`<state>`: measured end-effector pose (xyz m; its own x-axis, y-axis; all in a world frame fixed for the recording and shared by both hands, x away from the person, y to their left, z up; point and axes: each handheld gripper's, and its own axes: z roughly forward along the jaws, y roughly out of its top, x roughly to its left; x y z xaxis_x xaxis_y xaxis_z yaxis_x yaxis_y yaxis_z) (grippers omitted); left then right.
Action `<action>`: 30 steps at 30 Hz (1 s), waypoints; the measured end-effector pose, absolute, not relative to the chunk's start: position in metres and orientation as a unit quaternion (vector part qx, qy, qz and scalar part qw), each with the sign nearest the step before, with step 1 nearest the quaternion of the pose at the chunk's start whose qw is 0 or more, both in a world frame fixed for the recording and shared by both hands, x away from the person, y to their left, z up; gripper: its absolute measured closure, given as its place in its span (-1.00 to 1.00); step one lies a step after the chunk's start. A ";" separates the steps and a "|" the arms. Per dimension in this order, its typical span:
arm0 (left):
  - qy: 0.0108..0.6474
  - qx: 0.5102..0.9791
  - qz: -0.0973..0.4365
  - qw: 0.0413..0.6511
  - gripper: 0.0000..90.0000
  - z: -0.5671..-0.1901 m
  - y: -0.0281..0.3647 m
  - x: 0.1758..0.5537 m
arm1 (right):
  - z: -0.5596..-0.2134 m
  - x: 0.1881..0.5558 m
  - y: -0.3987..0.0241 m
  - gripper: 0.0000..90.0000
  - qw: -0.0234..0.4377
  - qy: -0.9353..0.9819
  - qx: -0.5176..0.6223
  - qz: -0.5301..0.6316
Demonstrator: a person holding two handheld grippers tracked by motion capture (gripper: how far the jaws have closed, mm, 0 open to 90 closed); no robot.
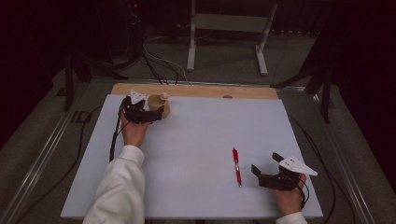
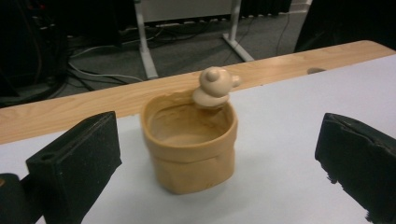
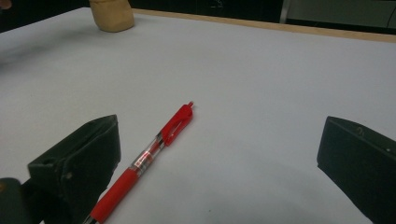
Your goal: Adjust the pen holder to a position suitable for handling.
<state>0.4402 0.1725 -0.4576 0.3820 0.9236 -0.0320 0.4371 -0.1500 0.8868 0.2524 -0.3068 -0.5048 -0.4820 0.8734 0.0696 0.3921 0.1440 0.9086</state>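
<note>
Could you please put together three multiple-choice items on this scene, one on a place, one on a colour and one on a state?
1. Where does the cup stand?
A. near the table's far edge, by the left claw
B. at the near edge, beside the right claw
C. on the floor

2. What colour is the pen?
A. blue
B. red
C. green

3. How do the jaws of the left claw stand?
A. shut on the cup
B. shut on nothing
C. open, apart from the cup

Answers:
1. A, since the high view shows the cup close to the wooden strip at the far edge.
2. B, as the right gripper view shows a red grip and clip.
3. C, because the left gripper view shows bare table between each jaw and the cup.
</note>
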 end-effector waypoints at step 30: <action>0.499 0.734 0.236 0.395 -0.82 -0.481 0.134 0.481 | -0.505 0.254 -0.307 -1.00 0.247 0.713 0.444 0.483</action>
